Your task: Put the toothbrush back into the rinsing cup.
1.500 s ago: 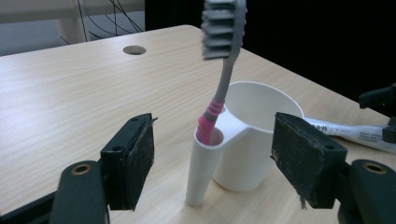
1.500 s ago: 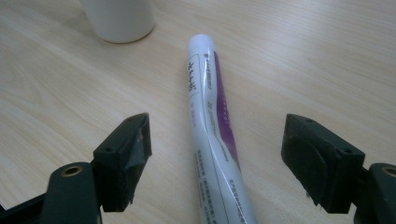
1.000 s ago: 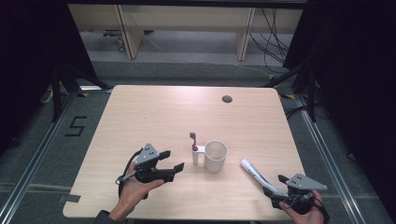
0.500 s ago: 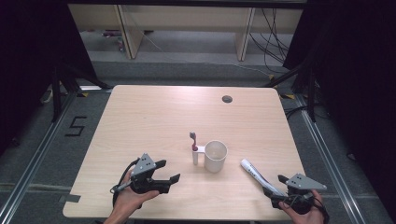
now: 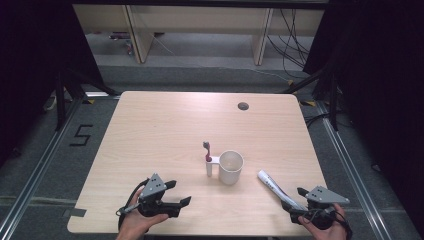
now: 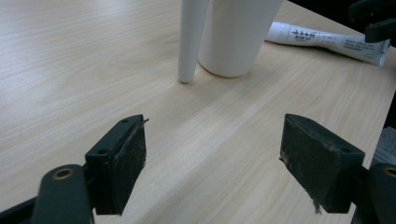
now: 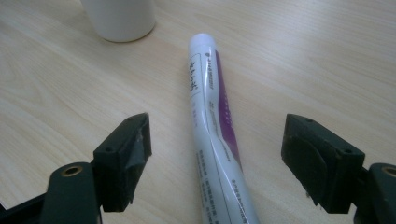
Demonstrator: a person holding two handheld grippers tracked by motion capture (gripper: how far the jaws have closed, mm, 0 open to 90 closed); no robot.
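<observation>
Desk [image 5: 165, 125], pale wood, seen from above; a dark round grommet [image 5: 243, 106] near its far edge

Left tongs [image 5: 181, 192]: held low over the near left part of the desk, jaws having just been opening and now standing wide apart, nothing between them, bare wood under them in the left gripper view

Holder [image 5: 209, 165]: a white upright post at mid-desk, a red-handled toothbrush [image 5: 207, 150] standing in it

Cup [image 5: 230, 167]: white, upright, just right of the holder and joined to it

Tube [image 5: 276, 187]: white with purple print, lying flat right of the cup, apart from it

Right tongs [image 5: 300, 203]: at the near right corner, jaws wide apart astride the near end of the tube, pads clear of it on both sides
</observation>
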